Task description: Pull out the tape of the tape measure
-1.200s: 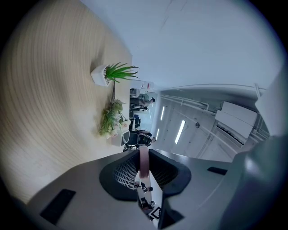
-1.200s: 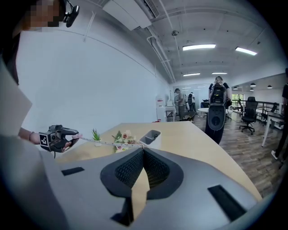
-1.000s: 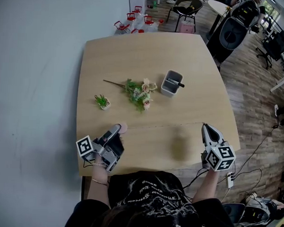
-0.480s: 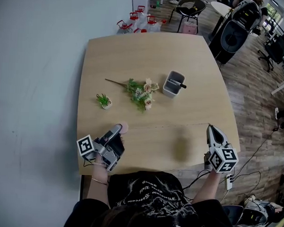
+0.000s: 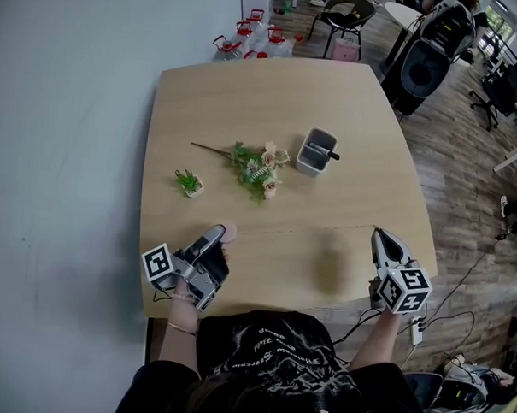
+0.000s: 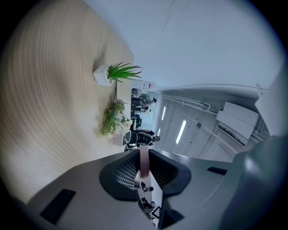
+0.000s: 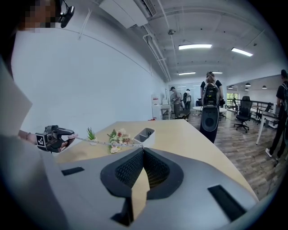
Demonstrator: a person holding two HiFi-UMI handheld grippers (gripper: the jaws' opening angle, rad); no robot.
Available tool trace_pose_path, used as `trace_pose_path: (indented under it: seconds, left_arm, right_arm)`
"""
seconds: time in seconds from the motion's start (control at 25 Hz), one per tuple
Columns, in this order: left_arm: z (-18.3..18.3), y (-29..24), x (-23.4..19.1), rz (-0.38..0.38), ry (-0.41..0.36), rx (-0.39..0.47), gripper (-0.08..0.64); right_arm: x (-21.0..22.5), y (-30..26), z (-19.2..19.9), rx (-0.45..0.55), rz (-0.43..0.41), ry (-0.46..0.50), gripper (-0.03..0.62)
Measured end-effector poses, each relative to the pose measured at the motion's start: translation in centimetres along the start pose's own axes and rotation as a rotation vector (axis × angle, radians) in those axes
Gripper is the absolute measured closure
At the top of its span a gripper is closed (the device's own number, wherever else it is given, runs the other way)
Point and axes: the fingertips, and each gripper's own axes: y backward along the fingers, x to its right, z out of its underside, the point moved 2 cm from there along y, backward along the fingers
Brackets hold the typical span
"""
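Note:
In the head view my left gripper (image 5: 215,235) lies level on the wooden table (image 5: 246,98) near its front left edge, shut on a small pink round tape measure (image 5: 226,232). From it the thin tape (image 5: 300,230) runs right across the table to my right gripper (image 5: 376,232), which is shut on the tape's end near the table's right edge. The left gripper view shows the pink tape measure (image 6: 144,162) edge-on between the pads of the left gripper (image 6: 144,155). In the right gripper view the tape (image 7: 103,142) reaches from the left gripper (image 7: 54,137) to the right gripper (image 7: 142,149).
A small potted plant (image 5: 188,184), a bunch of artificial flowers (image 5: 256,169) and a grey pen holder (image 5: 313,151) sit mid-table beyond the tape. Water bottles (image 5: 249,34) stand on the floor past the far edge. A chair (image 5: 342,17) and people (image 7: 210,96) are farther off.

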Motion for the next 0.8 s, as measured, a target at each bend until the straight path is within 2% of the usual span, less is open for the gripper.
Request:
trace_pose_path:
  seconds: [0.24,0.4,0.56,0.8]
  left_arm:
    - [-0.1,-0.1,0.2,0.006,0.001,-0.003,0.489]
    - [-0.1,-0.2,-0.4,-0.025,0.000,0.007,0.489]
    - [-0.7,-0.2,-2.5,-0.125,0.000,0.044,0.489]
    - [-2.0,-0.1,-7.4,-0.327,-0.013,0.092,0.489]
  right_arm:
    - [-0.1,0.0,0.1,0.002,-0.001,-0.004,0.577]
    - [0.0,0.2,0.3,-0.005,-0.001,-0.003,0.577]
    - [-0.3,-0.1,0.9,-0.038,-0.030,-0.011,0.577]
    - [-1.1,-0.5,2.3,-0.090,-0.059,-0.030,0.577]
